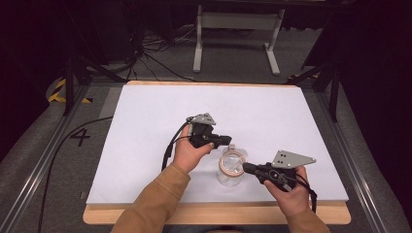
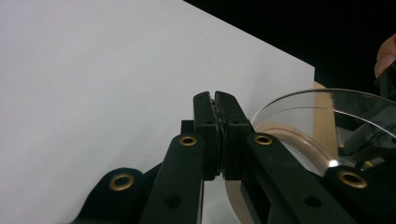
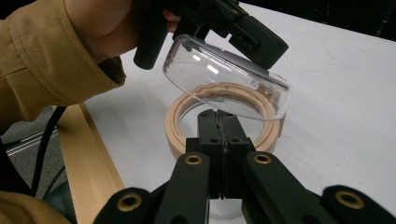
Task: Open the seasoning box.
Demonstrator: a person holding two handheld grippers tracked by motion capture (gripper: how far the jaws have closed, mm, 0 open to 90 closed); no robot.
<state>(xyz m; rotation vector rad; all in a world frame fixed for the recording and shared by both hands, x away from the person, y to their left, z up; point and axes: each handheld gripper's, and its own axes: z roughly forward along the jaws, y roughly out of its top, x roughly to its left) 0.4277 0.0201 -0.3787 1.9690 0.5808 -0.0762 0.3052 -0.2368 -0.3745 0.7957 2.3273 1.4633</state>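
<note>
Table: I see a white rectangular board [image 1: 160,126] laid on a pale wooden tabletop [image 1: 214,213], whose edge shows along the near side.

Jar: a clear glass jar with a tan ring-shaped collar round its mouth [image 1: 232,166] stands upright near the front of the board, between my two tools. In the right gripper view I see the tan ring [image 3: 187,116] from above, with the glass body below it.

Lid: a clear, shallow, dome-shaped lid [image 3: 226,77] is lifted off the jar and tilted above the mouth. It does not sit on the ring. In the left gripper view I see its transparent curved edge [image 2: 299,107] just right of the jaws.

Left gripper: the black left gripper [image 1: 227,141] is held in the left hand [image 1: 190,154], which comes out of a tan sleeve [image 1: 150,204]. In its own view [image 2: 215,112] the jaws are pressed together; from the right gripper view they hold the far rim of the lid.

Right gripper: the black right gripper [image 1: 246,168], with a grey three-cornered plate [image 1: 291,159] on top, is held in the right hand [image 1: 291,196]. Its jaws [image 3: 219,122] are closed at the near rim of the jar; I cannot tell whether they pinch the tan ring.
</note>
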